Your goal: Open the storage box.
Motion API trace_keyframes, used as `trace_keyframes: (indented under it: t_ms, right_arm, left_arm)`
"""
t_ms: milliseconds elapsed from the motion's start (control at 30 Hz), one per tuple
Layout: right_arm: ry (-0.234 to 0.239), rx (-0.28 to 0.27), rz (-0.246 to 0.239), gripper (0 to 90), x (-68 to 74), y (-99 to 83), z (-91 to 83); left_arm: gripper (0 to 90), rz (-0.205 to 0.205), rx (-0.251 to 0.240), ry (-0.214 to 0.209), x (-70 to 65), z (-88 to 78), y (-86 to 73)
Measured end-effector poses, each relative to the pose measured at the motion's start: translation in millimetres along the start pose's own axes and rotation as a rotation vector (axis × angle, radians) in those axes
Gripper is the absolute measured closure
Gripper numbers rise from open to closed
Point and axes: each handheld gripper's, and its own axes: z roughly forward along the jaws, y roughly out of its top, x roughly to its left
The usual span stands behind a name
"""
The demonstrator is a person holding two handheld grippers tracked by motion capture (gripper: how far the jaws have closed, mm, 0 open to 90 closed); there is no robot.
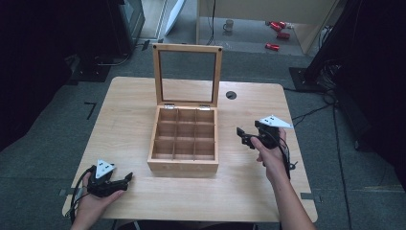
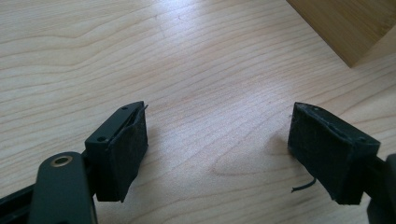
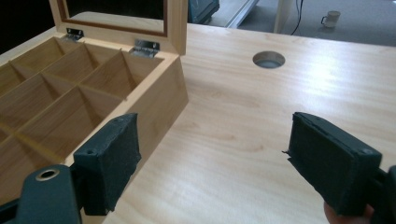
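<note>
Nearest the high camera, your left gripper point(image 1: 128, 178) rests on the table point(image 1: 249, 187) at the near left corner. In the left gripper view its jaws stand wide apart over bare wood, holding nothing, with one corner of the wooden box point(image 2: 348, 28) off to the upper right.

The box point(image 1: 183, 165) sits mid-table, its glass-paned lid point(image 1: 187, 75) standing upright at the far side and its nine compartments apparently empty (the dim light leaves the far row hard to read). It is near square, so no long axis matters; what counts is the side wall.

Your right gripper point(image 1: 242, 136) is much the nearer tool. It hovers just beside the box's right wall and points toward it, while your left gripper lies well apart from the near left corner. In the right gripper view the right gripper point(image 3: 212, 163) has its jaws spread wide with nothing between them: one pad point(image 3: 119, 154) shows in front of the box's wall point(image 3: 161, 112), though I cannot tell whether it touches, and the other hangs over open tabletop. Behind them are the hinges point(image 3: 144, 46) and a round cable hole point(image 3: 268, 59).

If you mean to work the lid or the box, I would judge it falls to the right hand, from the right side.
</note>
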Motion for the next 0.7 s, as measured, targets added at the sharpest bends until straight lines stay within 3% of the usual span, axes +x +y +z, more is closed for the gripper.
trace_keyframes:
  t_ms: [267, 700]
  right_arm:
    - [-0.001, -0.027, 0.01, 16.5, -2.6, -24.1, -27.4]
    - [-0.039, 0.006, 0.06, 15.3, -18.1, -64.7, -59.3]
  left_arm:
    - [20.3, 0.0, 0.0, 0.0, -0.1, 0.0, 0.0]
    - [20.3, 0.001, 0.001, 0.001, 0.0, 0.0, 0.1]
